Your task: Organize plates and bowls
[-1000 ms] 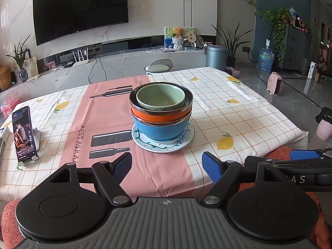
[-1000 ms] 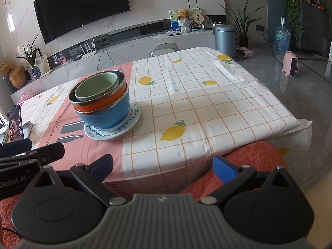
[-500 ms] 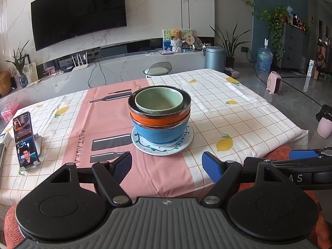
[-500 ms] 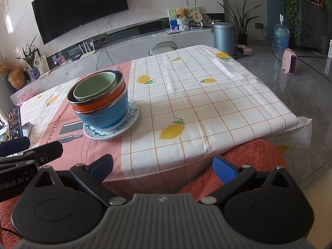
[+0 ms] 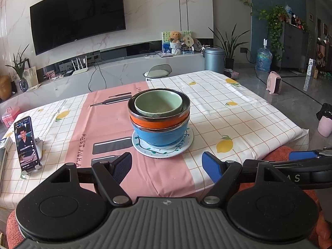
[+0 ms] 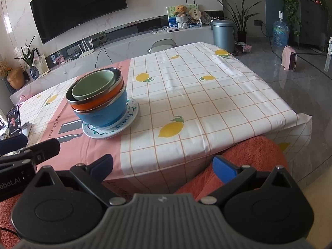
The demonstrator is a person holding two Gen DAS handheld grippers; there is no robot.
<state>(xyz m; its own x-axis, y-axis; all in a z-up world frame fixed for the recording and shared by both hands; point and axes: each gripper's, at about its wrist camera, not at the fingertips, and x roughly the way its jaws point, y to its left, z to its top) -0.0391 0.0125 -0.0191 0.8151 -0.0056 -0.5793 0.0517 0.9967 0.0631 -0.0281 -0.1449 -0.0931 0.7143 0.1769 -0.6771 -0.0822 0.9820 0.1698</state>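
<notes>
Three bowls sit nested: one green bowl [image 5: 158, 104], one orange bowl [image 5: 159, 122] and one blue bowl [image 5: 160, 138]. One plate [image 5: 162, 146] lies beneath them. One phone [image 5: 26, 143] stands nearby.

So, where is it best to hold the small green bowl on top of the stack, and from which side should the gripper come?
Probably grip the green bowl by its rim, from above, one finger inside and one outside. It sits nested in the orange bowl, so only its upper edge is free. The open left gripper faces the stack directly and seems the better placed.
</notes>
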